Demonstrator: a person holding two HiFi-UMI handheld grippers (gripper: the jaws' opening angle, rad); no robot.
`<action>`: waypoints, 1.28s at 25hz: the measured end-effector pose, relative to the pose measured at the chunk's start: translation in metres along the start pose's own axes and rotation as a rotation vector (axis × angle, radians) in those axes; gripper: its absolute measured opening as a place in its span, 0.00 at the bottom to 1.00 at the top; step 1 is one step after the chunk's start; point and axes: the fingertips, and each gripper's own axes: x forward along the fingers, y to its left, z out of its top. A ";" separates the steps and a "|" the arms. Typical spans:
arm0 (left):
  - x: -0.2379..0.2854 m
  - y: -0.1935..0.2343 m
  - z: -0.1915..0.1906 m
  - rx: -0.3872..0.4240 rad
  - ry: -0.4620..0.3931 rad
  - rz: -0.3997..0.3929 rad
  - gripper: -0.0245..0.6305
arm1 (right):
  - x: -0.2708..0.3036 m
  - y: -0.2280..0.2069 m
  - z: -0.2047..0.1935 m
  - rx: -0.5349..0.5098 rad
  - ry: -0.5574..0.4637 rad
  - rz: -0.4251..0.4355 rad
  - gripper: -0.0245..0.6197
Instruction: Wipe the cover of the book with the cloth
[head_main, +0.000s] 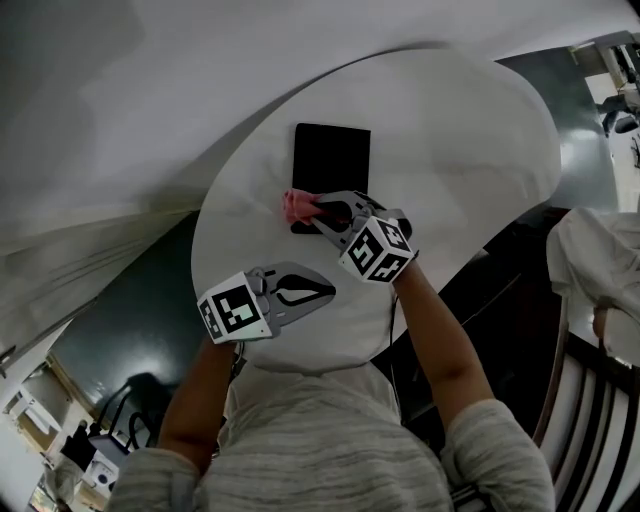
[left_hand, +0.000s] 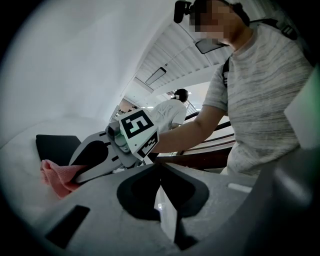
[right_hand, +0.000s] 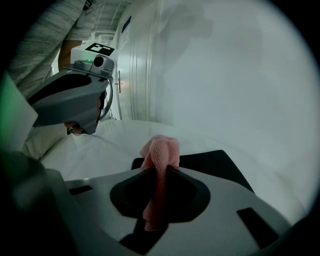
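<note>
Position: I stand at the near edge of a round white desk (head_main: 470, 140), with one pair of tongs in each hand.

Book: a black book (head_main: 331, 160) lies flat and closed on the desk, a little left of its middle. Its long sides run from near to far. The cover is plain and dark in every view.

Right tongs: my right tongs (head_main: 318, 210) are clamped on a pink cloth (head_main: 298, 205). In the right gripper view the cloth (right_hand: 160, 156) runs as a folded strip between the two jaws. A bunched end sticks out past the tips and a short tail hangs behind them. The bunched end sits at the book's left edge, close to the near left corner, partly over the cover and partly over the desk. I cannot tell whether it presses on the cover. The same view shows the book (right_hand: 220, 165) just beyond the tips.

Left tongs: my left tongs (head_main: 328, 290) are closed tip to tip with nothing between them. They are held over the near part of the desk, apart from the book and nearer to me than the right tongs. They point to the right.

Cross-check: the left gripper view shows the right tongs (left_hand: 75, 175) holding the cloth (left_hand: 54, 179) beside the book (left_hand: 57, 146).
</note>
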 end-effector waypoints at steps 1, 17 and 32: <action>0.001 -0.003 -0.001 0.003 0.003 0.000 0.06 | -0.002 0.004 0.000 -0.001 0.000 0.002 0.12; -0.002 -0.033 -0.005 0.031 0.029 -0.006 0.06 | -0.011 0.048 -0.005 0.043 0.021 0.032 0.12; -0.012 -0.057 0.015 0.079 0.045 -0.006 0.06 | -0.080 0.079 0.029 0.377 -0.174 -0.095 0.12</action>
